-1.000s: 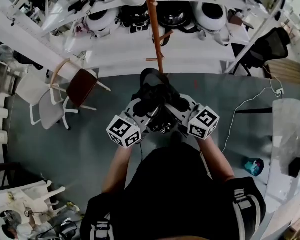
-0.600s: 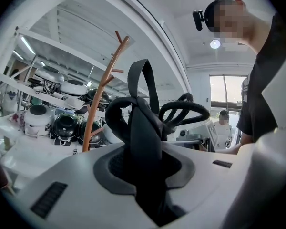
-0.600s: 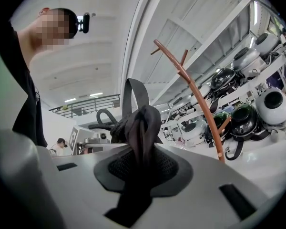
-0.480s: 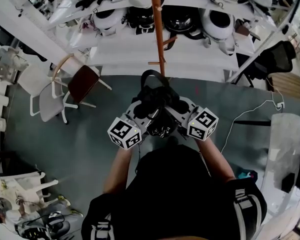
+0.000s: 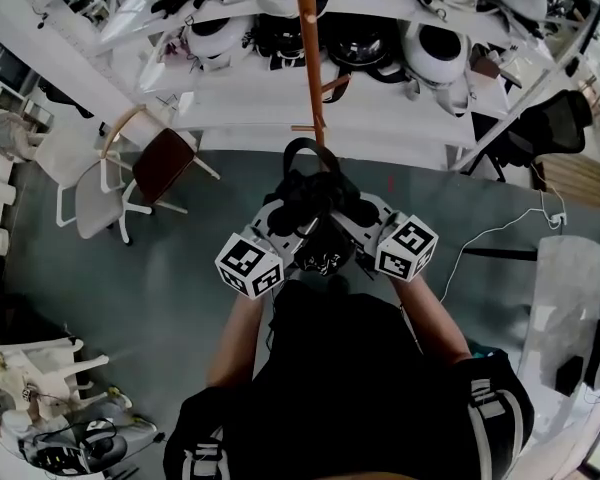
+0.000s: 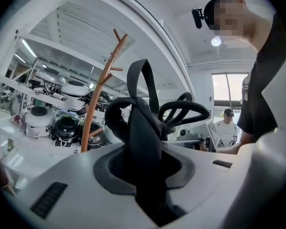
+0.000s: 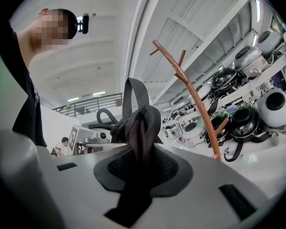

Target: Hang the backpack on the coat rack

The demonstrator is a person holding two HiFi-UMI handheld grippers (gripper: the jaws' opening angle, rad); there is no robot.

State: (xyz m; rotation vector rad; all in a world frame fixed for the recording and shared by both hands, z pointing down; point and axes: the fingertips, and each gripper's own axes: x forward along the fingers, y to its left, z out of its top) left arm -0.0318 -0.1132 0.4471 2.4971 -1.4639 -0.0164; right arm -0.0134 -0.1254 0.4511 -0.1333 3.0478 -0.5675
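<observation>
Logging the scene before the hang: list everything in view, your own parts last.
backpack: one, black, held up between both grippers
coat rack: one, reddish-brown, straight ahead
shelves: several tiers, white, behind the coat rack
helmets: several, black and white, on the shelves
brown chair: one, left, on the floor
white chair: one, beside the brown chair
office chair: one, black, far right
floor: grey-green, below
left gripper: grey, jaws shut on a backpack strap
right gripper: grey, jaws shut on a backpack strap
</observation>
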